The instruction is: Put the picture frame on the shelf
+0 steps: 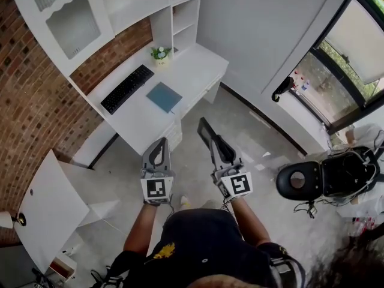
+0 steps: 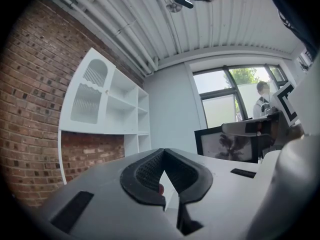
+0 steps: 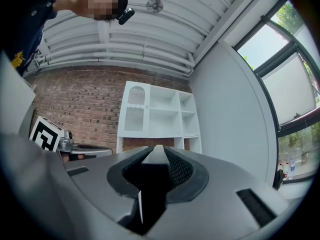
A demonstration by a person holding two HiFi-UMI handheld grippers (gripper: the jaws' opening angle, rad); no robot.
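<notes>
My right gripper is shut on the picture frame, a dark flat frame held upright and edge-on above the floor. In the right gripper view its black edge fills the gap between the pads. The left gripper view shows its black border and pale picture to the right. My left gripper is alongside at the same height, its jaws shut with nothing between them. The white shelf unit stands ahead against the brick wall, with open compartments.
Below the shelves a white desk carries a black keyboard, a blue pad and a small plant. A black chair and cables are at the right by the windows. A white door is at the lower left.
</notes>
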